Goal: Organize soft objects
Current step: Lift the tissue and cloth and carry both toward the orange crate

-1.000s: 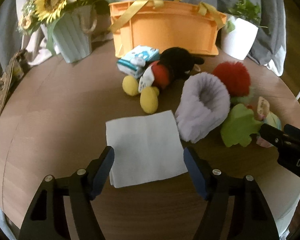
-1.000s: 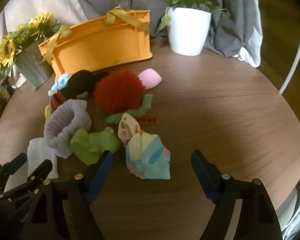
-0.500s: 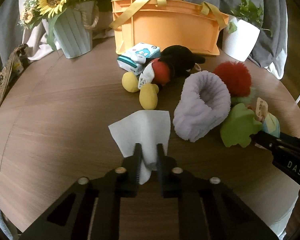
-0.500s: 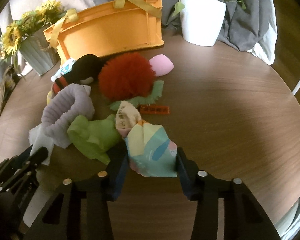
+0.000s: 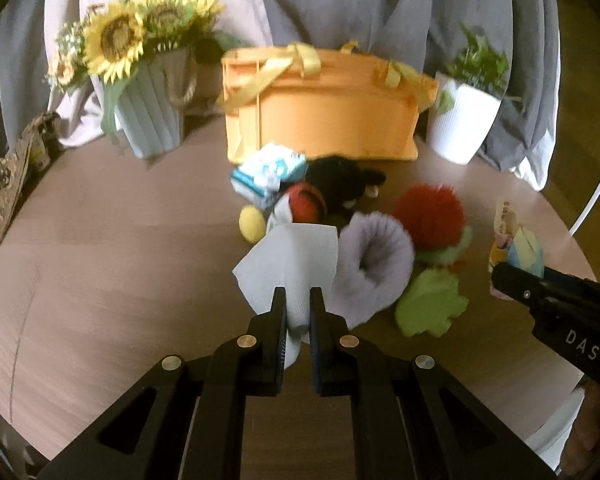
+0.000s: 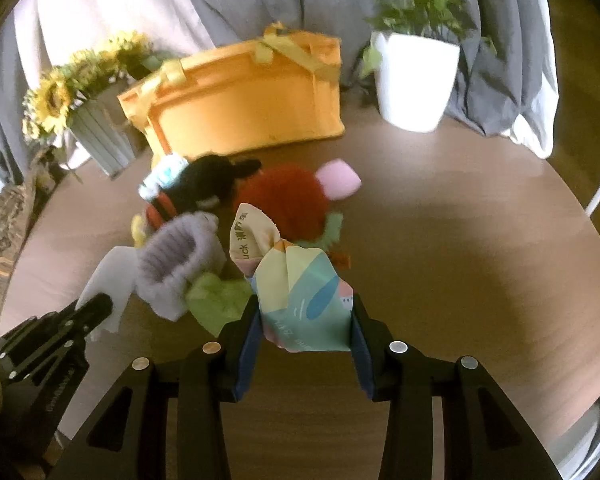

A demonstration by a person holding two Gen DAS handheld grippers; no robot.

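Round wooden table (image 5: 100,248) with soft toys piled ahead of both jaws. Left gripper (image 5: 298,308) pinches a white cloth (image 5: 292,264); right gripper (image 6: 304,320) clamps a pastel fabric pouch (image 6: 304,296). Orange basket (image 5: 320,120) sits beyond.

Soft things clustered mid-table, before the container at the back.

Behind, at the far edge of the round brown wooden table (image 5: 120,248): orange plastic basket with yellow ribbon handles (image 5: 320,120), flanked left by ribbed grey vase of sunflowers (image 5: 152,120), right by white pot with green plant (image 5: 464,124). Before the basket: blue-white tissue pack (image 5: 266,174) touching black-and-red plush toy (image 5: 332,190); right of these, fuzzy red pompom (image 5: 428,216); nearer, lilac fluffy knit cuff (image 5: 374,268) between white cloth (image 5: 296,264) on the left and green felt leaf (image 5: 430,306) on the right.
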